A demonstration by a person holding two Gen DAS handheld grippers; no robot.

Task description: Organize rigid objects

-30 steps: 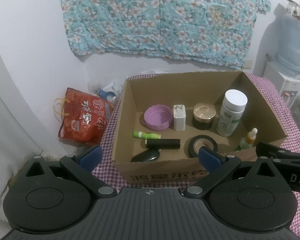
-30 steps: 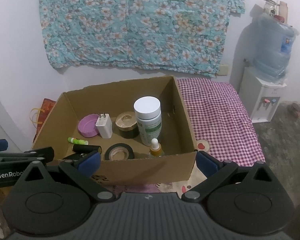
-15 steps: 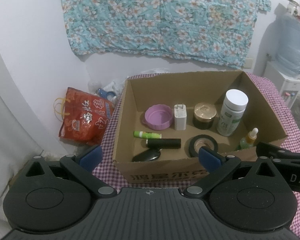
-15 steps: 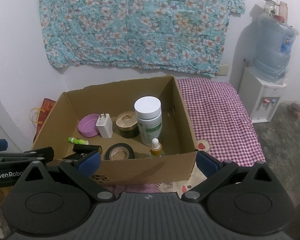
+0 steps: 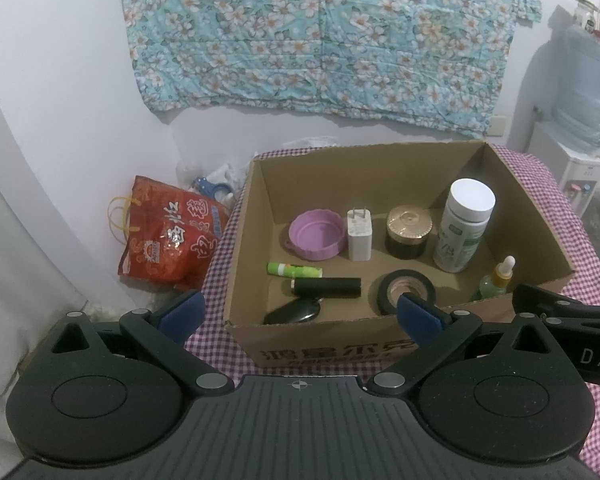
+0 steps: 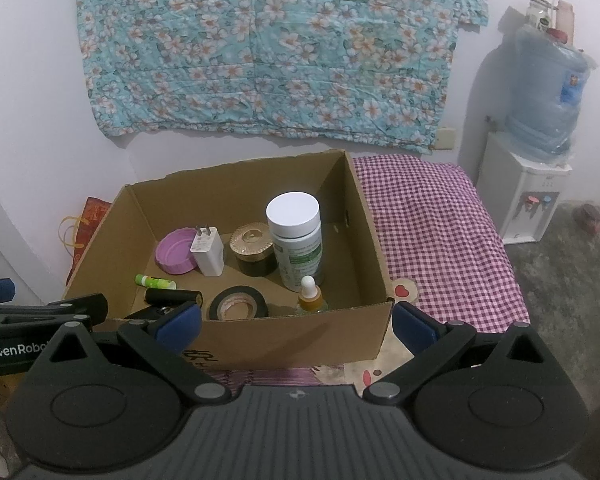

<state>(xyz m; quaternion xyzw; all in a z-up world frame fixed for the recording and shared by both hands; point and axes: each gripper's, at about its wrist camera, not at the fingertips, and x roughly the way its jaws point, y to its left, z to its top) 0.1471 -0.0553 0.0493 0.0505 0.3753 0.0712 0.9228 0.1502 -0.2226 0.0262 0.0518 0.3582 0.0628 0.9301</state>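
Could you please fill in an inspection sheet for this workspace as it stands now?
Surface: checked cloth, partly bare.
Job's things: cardboard box holds white bottle, gold-lidded jar, charger, purple lid, tape roll, dropper bottle, green tube, black tube, black fob.
Clutter: red bag.
Grippers: left gripper and right gripper, fingers open, empty.
Cables: nothing seen.
Surroundings: floral cloth, water dispenser.

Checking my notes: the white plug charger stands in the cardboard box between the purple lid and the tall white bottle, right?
Not quite. In the left wrist view the white plug charger stands in the cardboard box between the purple lid and the gold-lidded black jar.
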